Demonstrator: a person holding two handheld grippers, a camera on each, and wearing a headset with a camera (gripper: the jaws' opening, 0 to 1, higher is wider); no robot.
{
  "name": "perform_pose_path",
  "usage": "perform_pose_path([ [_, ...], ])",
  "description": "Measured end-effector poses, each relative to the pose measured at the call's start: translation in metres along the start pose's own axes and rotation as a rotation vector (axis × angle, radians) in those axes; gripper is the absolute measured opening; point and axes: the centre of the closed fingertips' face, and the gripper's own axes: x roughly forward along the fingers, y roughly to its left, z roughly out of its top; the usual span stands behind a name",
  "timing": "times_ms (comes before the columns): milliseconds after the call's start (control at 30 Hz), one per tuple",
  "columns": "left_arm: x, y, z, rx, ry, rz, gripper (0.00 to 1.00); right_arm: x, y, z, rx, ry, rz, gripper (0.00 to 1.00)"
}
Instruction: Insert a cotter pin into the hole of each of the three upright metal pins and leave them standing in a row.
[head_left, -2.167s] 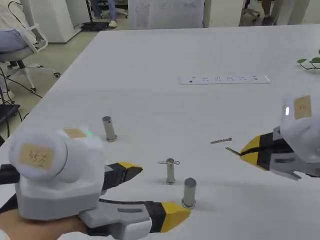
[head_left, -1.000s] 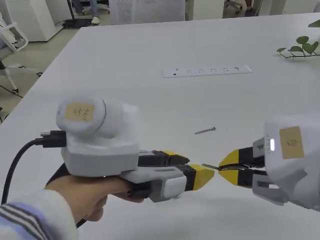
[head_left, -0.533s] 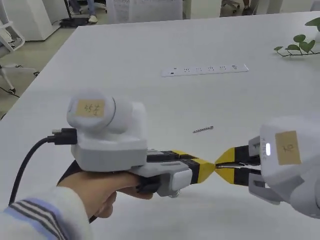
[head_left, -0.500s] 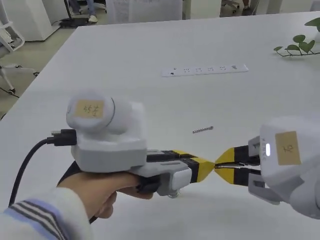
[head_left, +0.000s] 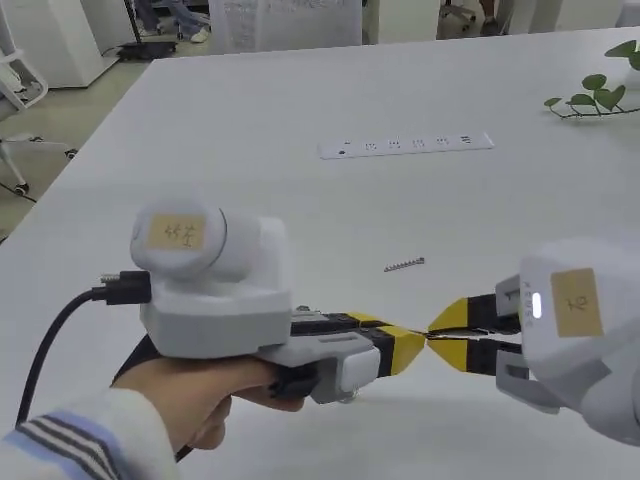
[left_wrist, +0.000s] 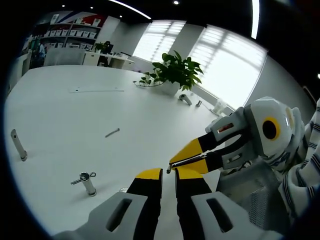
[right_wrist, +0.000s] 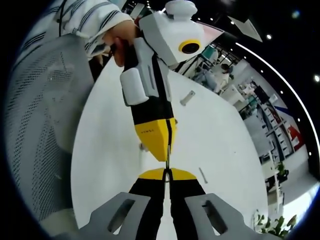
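White table (head_left: 250, 120), left gripper (head_left: 410, 343) covering upright pins (left_wrist: 88, 182), cotter pin (right_wrist: 168, 157) faint

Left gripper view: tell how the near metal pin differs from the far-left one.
The near metal pin has a cotter pin through its head; the far-left metal pin is bare. The near pin stands close beside the left gripper; the far-left pin stands farther off. Both stand upright on the white table.

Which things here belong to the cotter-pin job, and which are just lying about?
Job: thin metal cotter pin held by right gripper; spare metal cotter pin lying loose; upright grey metal pin with cotter pin fitted; bare upright grey metal pin.
Lying about: white power strip; green potted plant.
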Motion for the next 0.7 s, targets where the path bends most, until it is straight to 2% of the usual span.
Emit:
perform_pose_path([
  [300, 0.0015, -0.0011, 0.0007, 0.012, -0.004, -0.001, 0.06, -0.0017, 0.0001, 0.0007, -0.002, -0.002, -0.002, 0.03],
  [400, 0.0015, -0.0036, 0.0009, -0.01, -0.009, -0.017, 0.05, -0.0022, 0.0, 0.0015, -0.009, -0.004, -0.002, 0.03],
  [700, 0.0004, -0.0056, -0.0002, 0.013, -0.003, -0.025, 0.03, -0.0033, 0.0013, 0.0024, -0.02, -0.004, 0.001, 0.03],
])
